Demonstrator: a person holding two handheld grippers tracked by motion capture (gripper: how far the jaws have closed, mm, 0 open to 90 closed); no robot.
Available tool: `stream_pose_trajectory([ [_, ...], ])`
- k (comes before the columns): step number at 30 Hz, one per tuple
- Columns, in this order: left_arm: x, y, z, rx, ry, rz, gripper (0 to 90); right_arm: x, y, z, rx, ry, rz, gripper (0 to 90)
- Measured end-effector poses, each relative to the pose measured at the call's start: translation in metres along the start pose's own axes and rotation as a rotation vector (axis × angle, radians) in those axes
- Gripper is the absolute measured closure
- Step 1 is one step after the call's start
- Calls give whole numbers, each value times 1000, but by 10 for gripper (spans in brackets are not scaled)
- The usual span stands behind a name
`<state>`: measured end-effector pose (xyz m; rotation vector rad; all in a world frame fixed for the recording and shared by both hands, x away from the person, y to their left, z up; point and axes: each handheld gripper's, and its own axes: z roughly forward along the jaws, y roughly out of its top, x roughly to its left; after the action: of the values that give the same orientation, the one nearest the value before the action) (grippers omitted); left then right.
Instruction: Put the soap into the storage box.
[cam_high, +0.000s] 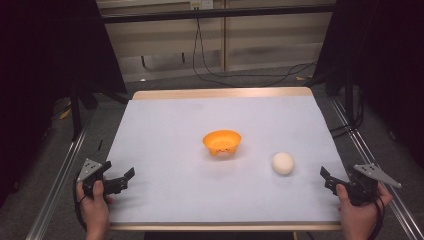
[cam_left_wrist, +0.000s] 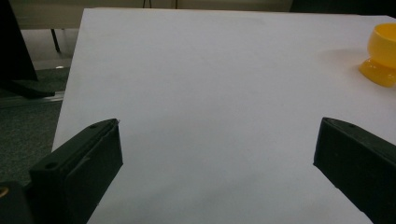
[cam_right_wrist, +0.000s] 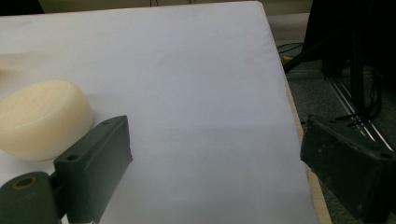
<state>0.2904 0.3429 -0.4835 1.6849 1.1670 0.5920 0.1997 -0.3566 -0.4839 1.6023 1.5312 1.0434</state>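
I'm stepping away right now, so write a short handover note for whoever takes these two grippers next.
Left gripper: open, holding nothing, at the table's near left edge.
Right gripper: open, holding nothing, near right edge, closest to the cream ball.
Cream ball: on the white table cover, untouched, right of the centre.
Orange bowl: upright near the centre, nothing visible in it.
Done: nothing yet.
Left: probably pick up the ball with the right gripper and put it in the bowl.

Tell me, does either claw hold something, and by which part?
Nothing is held. The left claw and right claw are open, with bare white table sheet between their jaws.
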Motion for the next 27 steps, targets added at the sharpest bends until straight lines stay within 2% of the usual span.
stream_pose_trajectory([
  [5, 0, 0, 0, 1, 2, 7, 10, 1, 2, 1, 3, -5, 5, 137],
  [6, -1, 0, 0, -1, -3, -5, 10, 0, 4, 1, -6, 5, 12, 144],
  [7, 0, 0, 0, 1, 2, 7, 10, -1, 6, 1, -5, 10, 27, 154],
  [9, 0, 0, 0, 1, 4, 6, 10, -4, 9, 0, -15, 61, 63, 170],
  [11, 0, 0, 0, 2, 2, 6, 10, -4, 11, 1, -4, 57, 71, 177],
  [12, 0, 0, 0, 1, 3, 7, 11, -2, 13, 3, 20, 68, 54, 181],
  [13, 0, 0, 0, 1, 3, 7, 10, -2, 13, 3, 20, 68, 54, 181],
  [15, -1, 0, 0, -1, -3, 0, 11, 4, 18, 5, 75, 102, 37, 182],
  [17, -1, 0, 0, 0, -4, 1, 11, 10, 20, 6, 93, 121, 29, 182],
  [19, -1, 0, 0, 1, -3, 4, 11, 12, 22, 6, 103, 121, 22, 181],
  [20, -1, 0, 0, -1, -2, 5, 11, 17, 23, 7, 115, 120, 1, 172],
  [27, -1, 0, 0, -2, -3, 8, 12, 32, 29, 11, 157, 158, -37, 130],
])
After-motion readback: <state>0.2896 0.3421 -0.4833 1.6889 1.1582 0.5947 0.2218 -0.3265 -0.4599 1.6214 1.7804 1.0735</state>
